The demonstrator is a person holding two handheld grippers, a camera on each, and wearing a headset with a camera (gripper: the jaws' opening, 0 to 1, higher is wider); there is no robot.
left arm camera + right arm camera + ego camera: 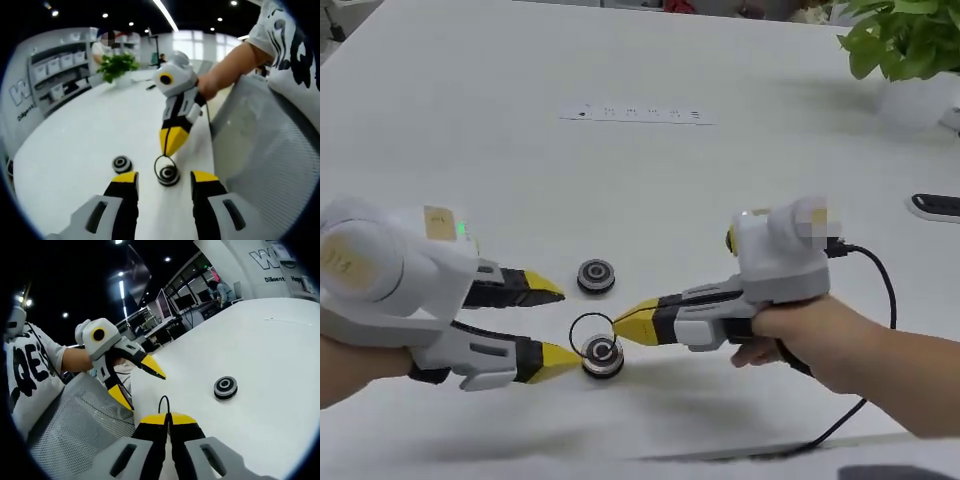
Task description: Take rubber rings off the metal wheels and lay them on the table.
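Left gripper (553,320) at the left, jaws spread wide, one yellow tip just beside the near metal wheel (602,357); its tan sticker is too blurred to read. A second metal wheel (596,276) lies just behind. A thin black rubber ring (590,315) stands over the near wheel, pinched in the closed right gripper (625,322). Beyond, a white strip (635,113) of unreadable marks lies on the wide bare table (470,120), whose near edge runs close under the hands. Wall lettering (270,262) shows a big W and a word beginning "Dil"
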